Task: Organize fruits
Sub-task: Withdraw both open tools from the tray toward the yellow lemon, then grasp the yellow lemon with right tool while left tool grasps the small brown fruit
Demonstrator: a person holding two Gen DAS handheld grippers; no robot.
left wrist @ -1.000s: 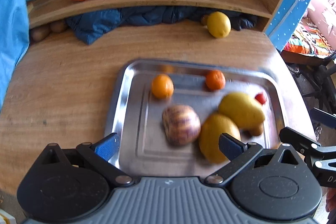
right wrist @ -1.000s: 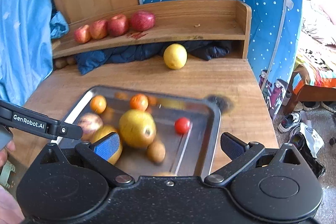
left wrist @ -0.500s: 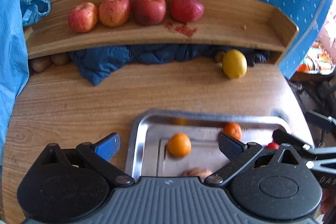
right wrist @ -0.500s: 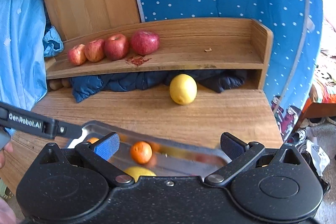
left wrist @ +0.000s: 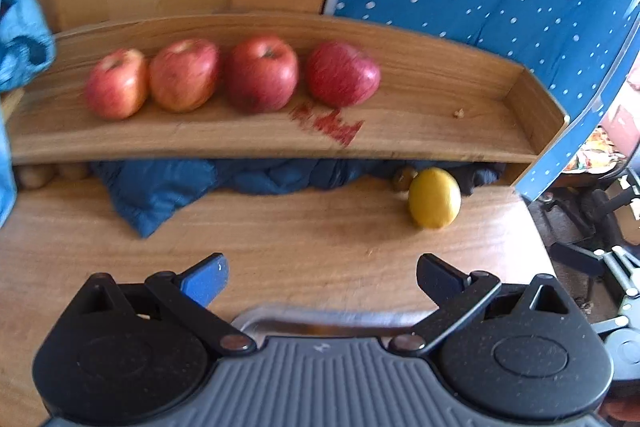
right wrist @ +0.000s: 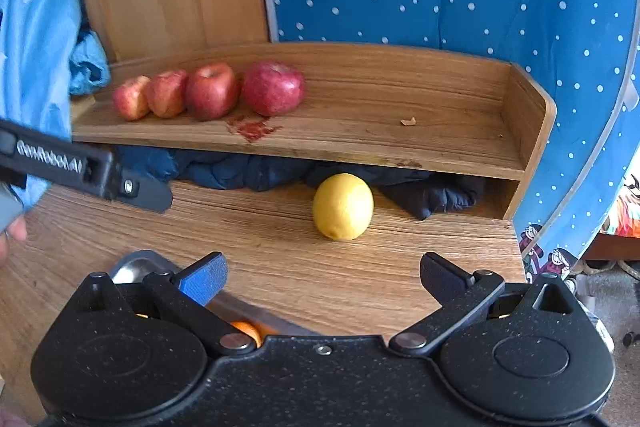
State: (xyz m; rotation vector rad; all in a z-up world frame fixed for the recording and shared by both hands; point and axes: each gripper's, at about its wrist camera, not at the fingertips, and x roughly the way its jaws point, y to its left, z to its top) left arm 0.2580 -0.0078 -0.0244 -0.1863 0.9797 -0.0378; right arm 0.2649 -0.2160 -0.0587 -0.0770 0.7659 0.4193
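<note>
Fruit is split between three places as I see it, and neither of my tools holds any. My left gripper (left wrist: 322,277) has its fingers spread wide over bare wood, nothing between them; my right gripper (right wrist: 324,277) is spread just the same. Just below the left fingers the rim of the metal tray (left wrist: 320,319) shows, and in the right view a corner of it peeks out beside a small orange fruit (right wrist: 246,331) that is mostly hidden by the tool body. Farther out on the wooden table (right wrist: 280,259) a yellow lemon (right wrist: 343,207) sits alone, just in front of a dark blue padded cloth (right wrist: 240,171) stuffed under the shelf (right wrist: 380,131). On that shelf four red apples (right wrist: 210,91) stand in a row towards its left end, with a red smear (right wrist: 250,127) near the rightmost one. I cannot tell what else the tray holds.
</note>
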